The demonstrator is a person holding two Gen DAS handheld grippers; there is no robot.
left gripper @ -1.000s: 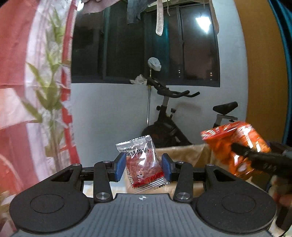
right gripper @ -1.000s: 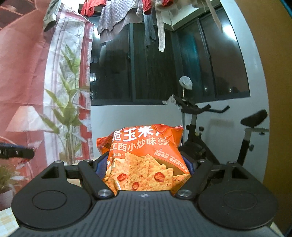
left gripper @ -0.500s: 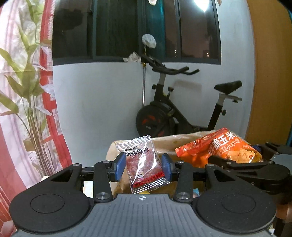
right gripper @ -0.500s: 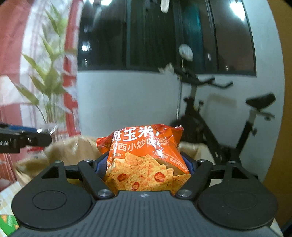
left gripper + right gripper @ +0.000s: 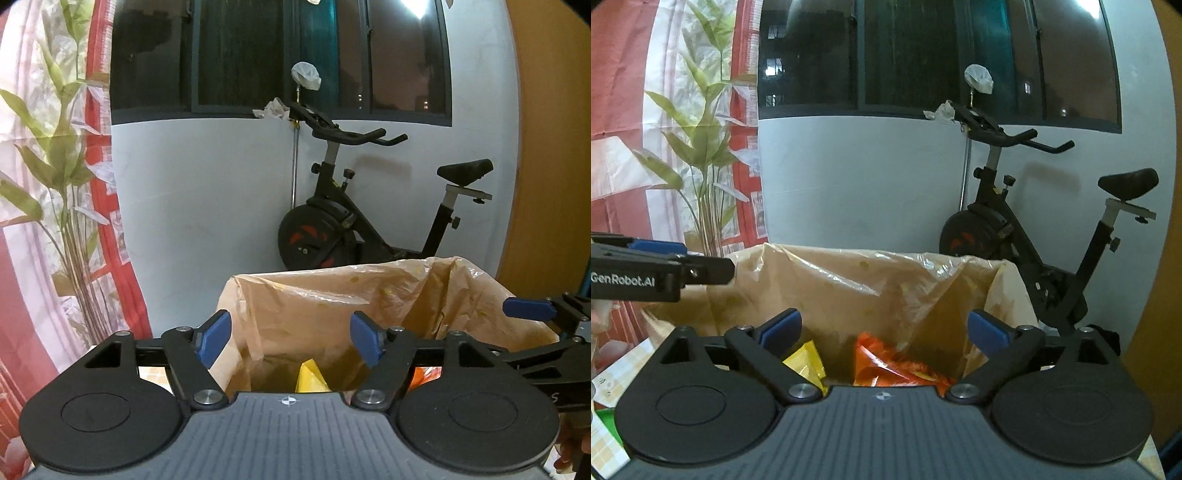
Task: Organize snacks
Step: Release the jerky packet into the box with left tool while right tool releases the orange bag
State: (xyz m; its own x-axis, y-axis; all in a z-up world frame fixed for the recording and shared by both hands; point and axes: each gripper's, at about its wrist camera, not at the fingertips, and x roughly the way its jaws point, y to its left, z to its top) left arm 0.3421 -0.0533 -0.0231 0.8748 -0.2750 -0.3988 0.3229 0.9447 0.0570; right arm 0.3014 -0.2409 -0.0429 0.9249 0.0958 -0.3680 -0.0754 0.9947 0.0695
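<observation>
Left gripper (image 5: 291, 341) and right gripper (image 5: 884, 330) are both opening, nothing between the pads, over a tan plastic bag (image 5: 849, 280). Orange chip bag (image 5: 886, 365) and yellow packet (image 5: 807, 360) are lying inside. Exercise bike (image 5: 354, 210) is standing against the white wall (image 5: 203, 184); dark window (image 5: 240, 55) above.

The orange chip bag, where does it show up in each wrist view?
Left wrist: only a sliver of the orange chip bag, low right of centre, behind the gripper's right finger.
Right wrist: bottom centre, inside the plastic-lined bag.
Shared landmark: the exercise bike behind.
</observation>
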